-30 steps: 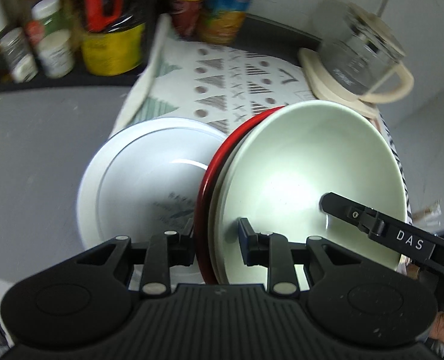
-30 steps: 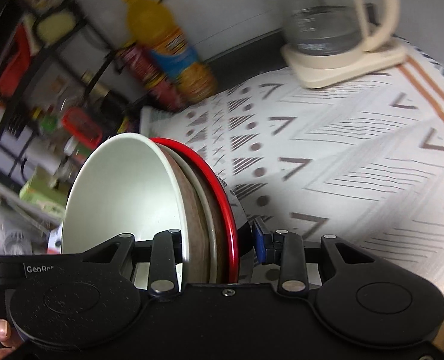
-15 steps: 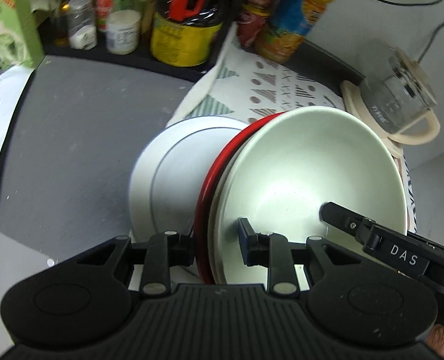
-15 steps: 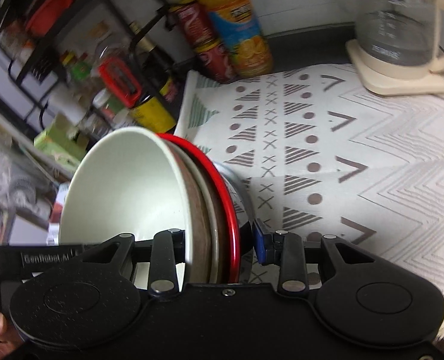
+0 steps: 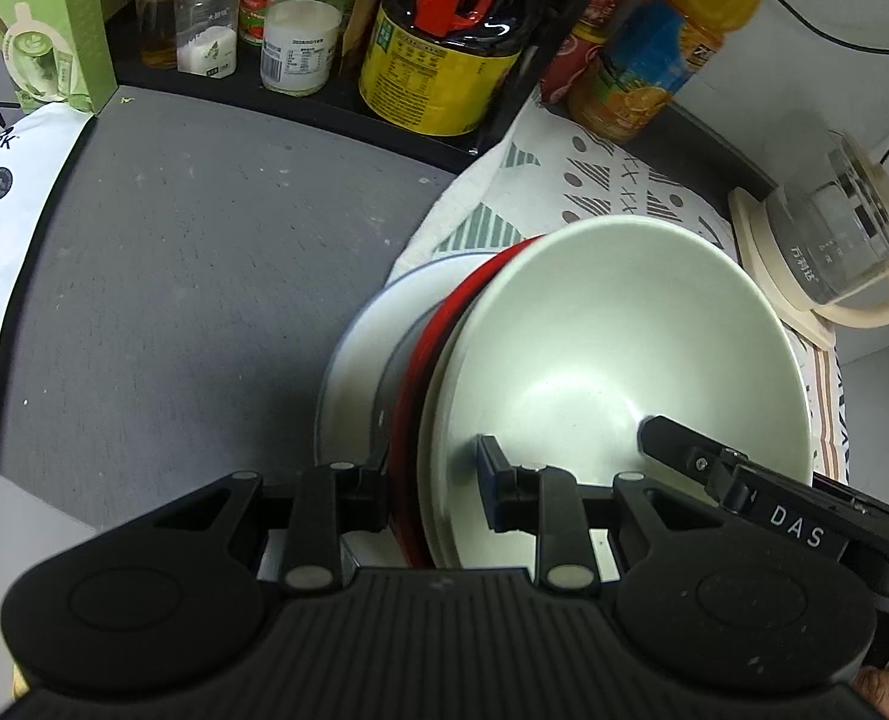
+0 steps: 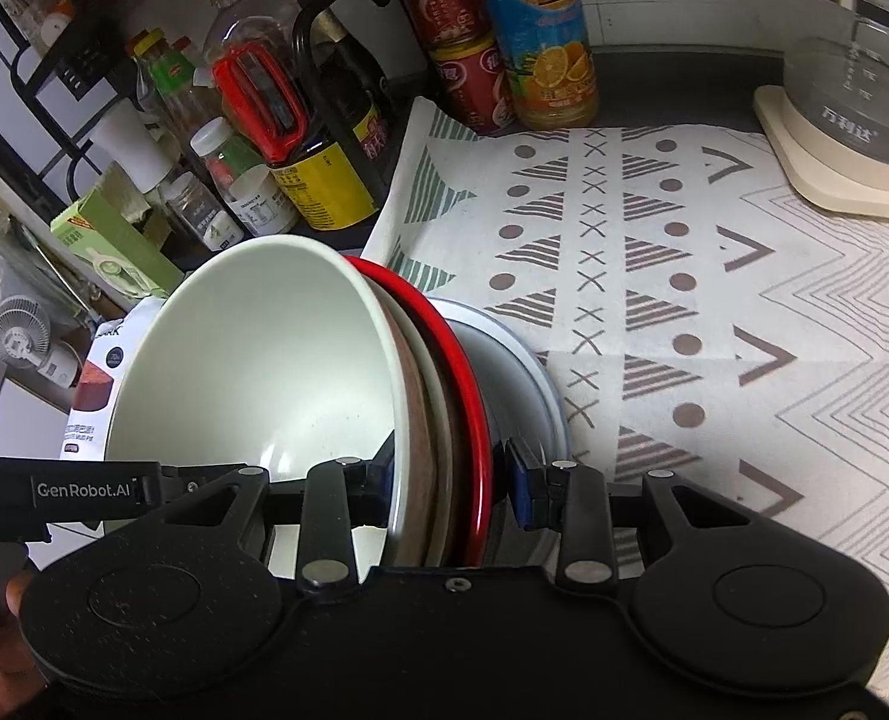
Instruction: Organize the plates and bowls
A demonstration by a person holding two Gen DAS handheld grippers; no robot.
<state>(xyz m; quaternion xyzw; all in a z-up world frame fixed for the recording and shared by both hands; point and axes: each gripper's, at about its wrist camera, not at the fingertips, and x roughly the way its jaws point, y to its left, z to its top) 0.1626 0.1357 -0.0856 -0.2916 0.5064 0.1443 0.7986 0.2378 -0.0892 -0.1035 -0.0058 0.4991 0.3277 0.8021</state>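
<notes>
Both claws pinch one nested stack from opposite rims: the left claw [image 5: 435, 495] and right claw [image 6: 447, 480] each clamp the pale bowl [image 5: 612, 360] with the red plate [image 5: 438, 348]. The two-sided grip steadies the tilted stack above the white plate [image 5: 354, 354], near the cloth's [image 6: 684, 276] edge on the worktop [image 5: 204, 240].

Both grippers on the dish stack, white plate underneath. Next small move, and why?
Probably lower the stack straight down onto the white plate. Both the left gripper and right gripper clamp the rim of the pale bowl nested in the red plate, and the white plate lies directly below on the patterned cloth. Whether they already touch cannot be told.
</notes>
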